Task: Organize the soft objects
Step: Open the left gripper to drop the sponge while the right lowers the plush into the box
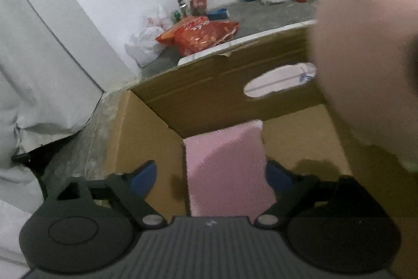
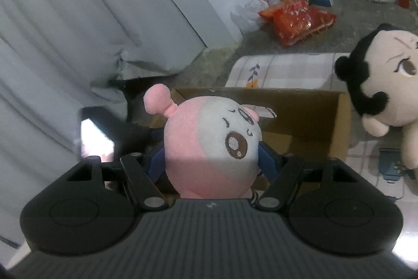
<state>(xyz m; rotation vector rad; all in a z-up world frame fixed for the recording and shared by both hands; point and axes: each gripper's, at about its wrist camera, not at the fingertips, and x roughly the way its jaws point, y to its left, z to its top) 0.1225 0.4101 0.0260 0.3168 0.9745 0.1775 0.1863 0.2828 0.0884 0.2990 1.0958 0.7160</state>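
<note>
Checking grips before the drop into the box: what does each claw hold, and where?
Right claw grips the pink plush by its sides. Left claw: pink sponge between its fingers; grip cannot be told.

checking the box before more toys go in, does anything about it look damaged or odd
Yes. The cardboard box has a ragged, torn spot on the top edge of its far wall, left of the oval handle hole. Otherwise it looks sound. The pink foam block stands tilted inside.

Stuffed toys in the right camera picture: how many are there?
2. The pink toy sits in the right claw by the cardboard box. The black-haired doll is at the right edge. More may be hidden.
</note>
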